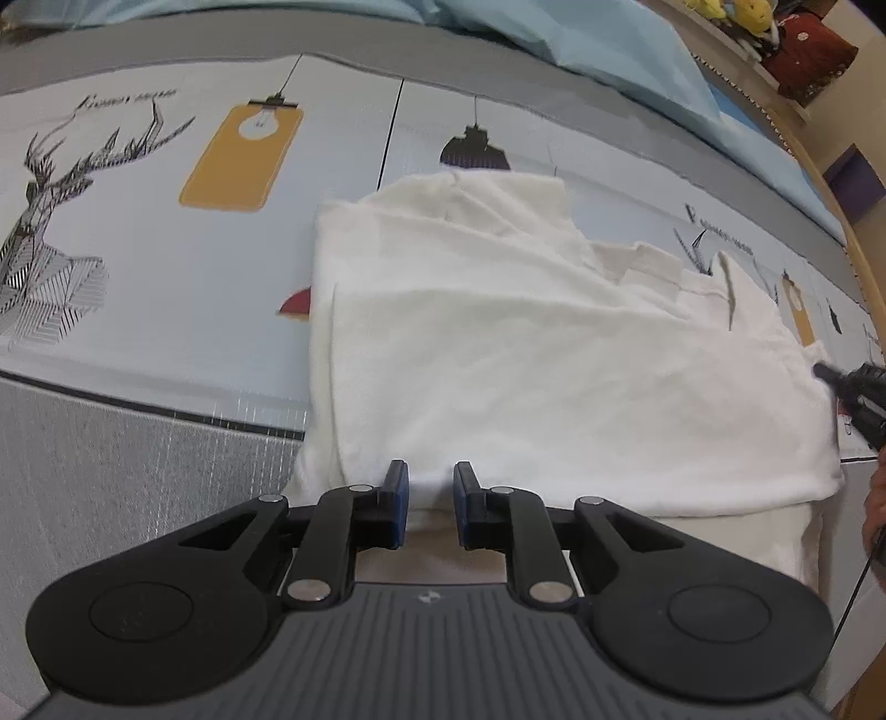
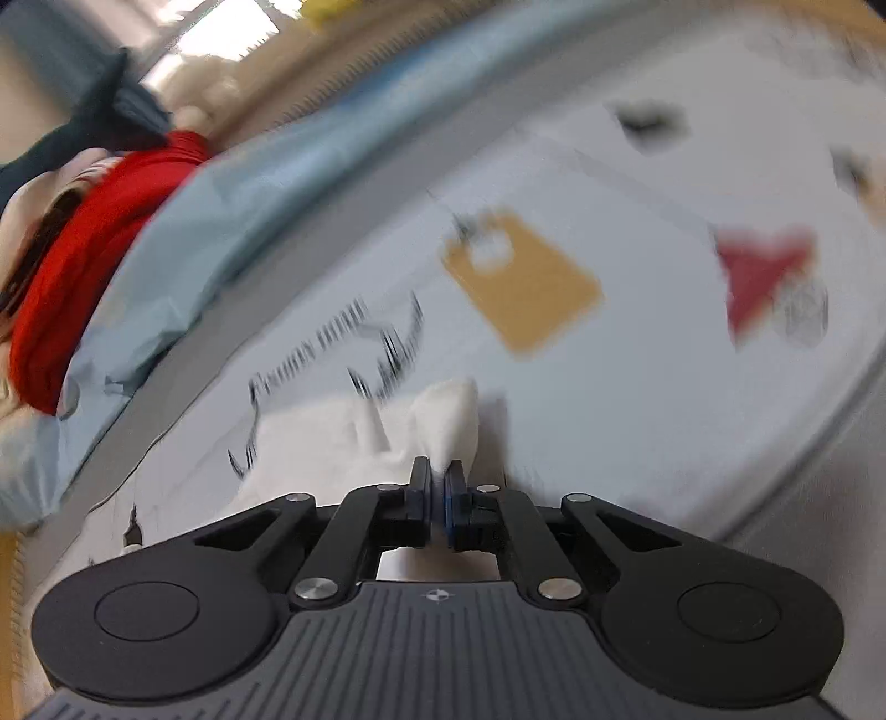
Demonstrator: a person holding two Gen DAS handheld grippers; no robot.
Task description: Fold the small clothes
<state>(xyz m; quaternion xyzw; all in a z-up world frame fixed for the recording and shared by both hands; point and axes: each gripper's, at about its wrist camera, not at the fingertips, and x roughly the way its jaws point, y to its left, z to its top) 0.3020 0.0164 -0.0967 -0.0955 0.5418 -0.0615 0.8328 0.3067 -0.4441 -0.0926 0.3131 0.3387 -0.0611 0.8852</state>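
Observation:
A small white shirt (image 1: 526, 354) lies spread on a printed mat (image 1: 138, 232), with its collar toward the right. My left gripper (image 1: 431, 487) is open at the shirt's near edge, its fingers astride a low fold of fabric. My right gripper (image 2: 438, 481) is shut on a pinch of the white shirt (image 2: 448, 415), which sticks up between the pads. In the left wrist view the right gripper (image 1: 855, 396) shows at the shirt's right edge. The right wrist view is blurred by motion.
The mat carries lamp, deer and text prints. Light blue bedding (image 1: 637, 61) lies along its far side, also in the right wrist view (image 2: 183, 232). Red clothing (image 2: 83, 266) and toys (image 1: 797, 50) sit beyond it. A wooden rim (image 1: 864, 260) borders the right.

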